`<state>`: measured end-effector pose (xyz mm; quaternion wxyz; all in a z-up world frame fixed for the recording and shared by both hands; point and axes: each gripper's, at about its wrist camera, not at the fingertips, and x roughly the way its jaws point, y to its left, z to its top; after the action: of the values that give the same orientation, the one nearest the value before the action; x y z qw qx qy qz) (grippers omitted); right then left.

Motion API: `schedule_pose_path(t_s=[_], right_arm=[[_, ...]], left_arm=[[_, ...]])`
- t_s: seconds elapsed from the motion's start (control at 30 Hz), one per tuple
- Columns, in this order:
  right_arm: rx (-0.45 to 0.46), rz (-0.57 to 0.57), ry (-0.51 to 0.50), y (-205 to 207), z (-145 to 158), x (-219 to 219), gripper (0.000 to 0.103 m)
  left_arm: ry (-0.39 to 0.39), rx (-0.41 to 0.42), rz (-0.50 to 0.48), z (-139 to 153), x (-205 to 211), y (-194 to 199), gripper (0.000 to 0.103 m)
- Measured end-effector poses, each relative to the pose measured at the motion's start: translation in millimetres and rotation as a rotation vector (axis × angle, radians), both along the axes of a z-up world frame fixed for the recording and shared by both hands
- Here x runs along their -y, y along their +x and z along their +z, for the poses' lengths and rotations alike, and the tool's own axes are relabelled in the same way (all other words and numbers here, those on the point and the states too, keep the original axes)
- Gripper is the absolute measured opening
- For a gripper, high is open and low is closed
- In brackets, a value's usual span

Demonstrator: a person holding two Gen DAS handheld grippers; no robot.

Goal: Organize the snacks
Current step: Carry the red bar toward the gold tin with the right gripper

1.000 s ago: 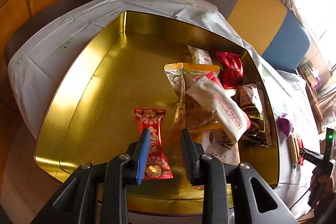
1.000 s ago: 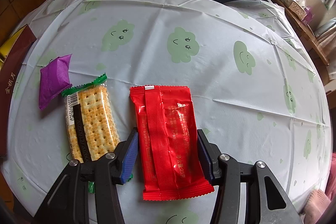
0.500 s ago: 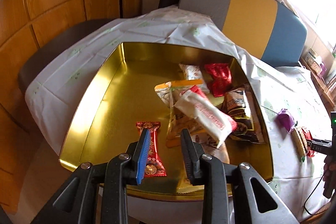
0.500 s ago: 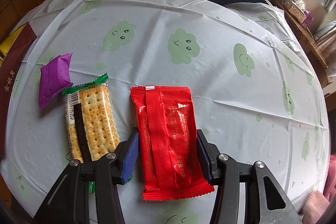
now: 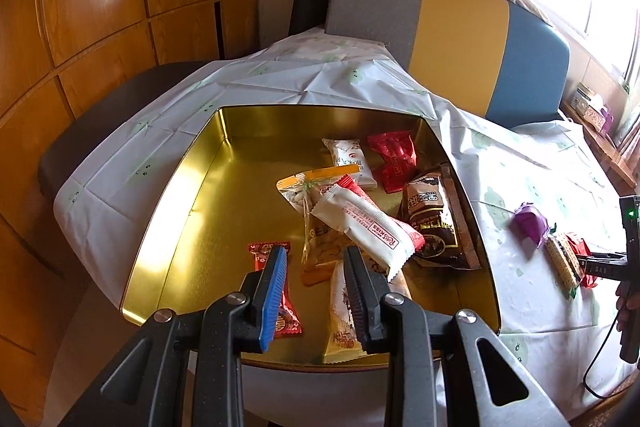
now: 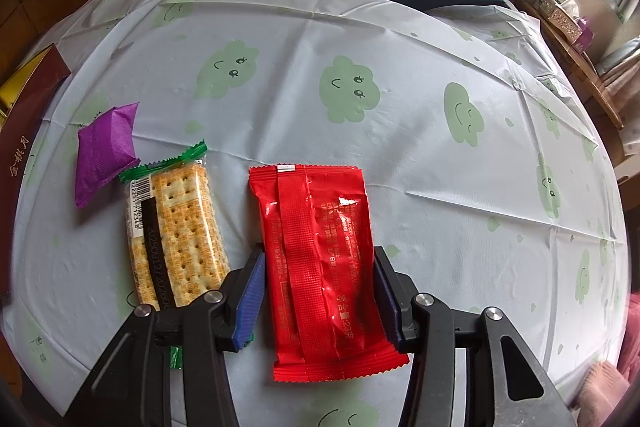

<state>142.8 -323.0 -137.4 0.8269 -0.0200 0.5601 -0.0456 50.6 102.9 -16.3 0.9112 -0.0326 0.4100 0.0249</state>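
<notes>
Risk lies mostly with the right gripper (image 6: 318, 301), whose jaws straddle the red packet (image 6: 318, 259) lying flat on the desk (image 6: 360, 27). They have just been closing and now stand at the packet's two long edges, perhaps touching them; I cannot tell whether they press yet. The slick, thin foil could buckle upward or squirt out of the squeeze, and a grip taken this near the packet's near end could let the far end droop and swing on the way to the tin. The left jaw also stands just beside the cracker pack (image 6: 176, 239), so a sideways shift could nudge it, and it in turn touches the purple packet (image 6: 105, 147).

The left gripper (image 5: 314, 291) hangs over the near part of the gold tin (image 5: 188, 203) with its jaws narrowly apart and nothing between them. Below it lie a small red candy (image 5: 280, 311) and a heap of snacks crowded to the right; a new packet dropped on that heap could slide against the tin's right wall.

The right wrist view alone shows the jaws' placement on the red packet. The left wrist view alone shows the tin's contents and its free left half, and, at far right, the three loose snacks lying well apart from the tin.
</notes>
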Motion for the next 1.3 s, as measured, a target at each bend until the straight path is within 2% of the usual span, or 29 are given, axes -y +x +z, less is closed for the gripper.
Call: schedule_pose_path(t_s=[0.53, 0.73, 1.0, 1.13, 1.3], right_arm=[[0.009, -0.023, 0.018, -1.7, -0.3, 2.8, 0.049], [-0.001, -0.071, 0.086, -1.2, 1.9, 15.0, 0.047], [0.104, -0.116, 0.153, -4.6, 36.7, 23.7, 0.046], [0.138, -0.078, 0.199, -2.3, 56.0, 5.8, 0.046], [0.158, 0.043, 0.255, 6.1, 76.1, -59.5, 0.046]], left_arm=[[-0.001, 0.017, 0.017, 4.2, -6.9, -9.1, 0.030], [-0.007, 0.021, 0.024, 5.6, -11.9, -10.8, 0.030], [-0.014, 0.020, 0.033, 3.9, -17.3, -11.9, 0.030], [-0.020, 0.019, 0.037, 2.6, -19.0, -11.6, 0.030], [-0.024, 0.017, 0.042, 0.9, -22.6, -12.1, 0.030]])
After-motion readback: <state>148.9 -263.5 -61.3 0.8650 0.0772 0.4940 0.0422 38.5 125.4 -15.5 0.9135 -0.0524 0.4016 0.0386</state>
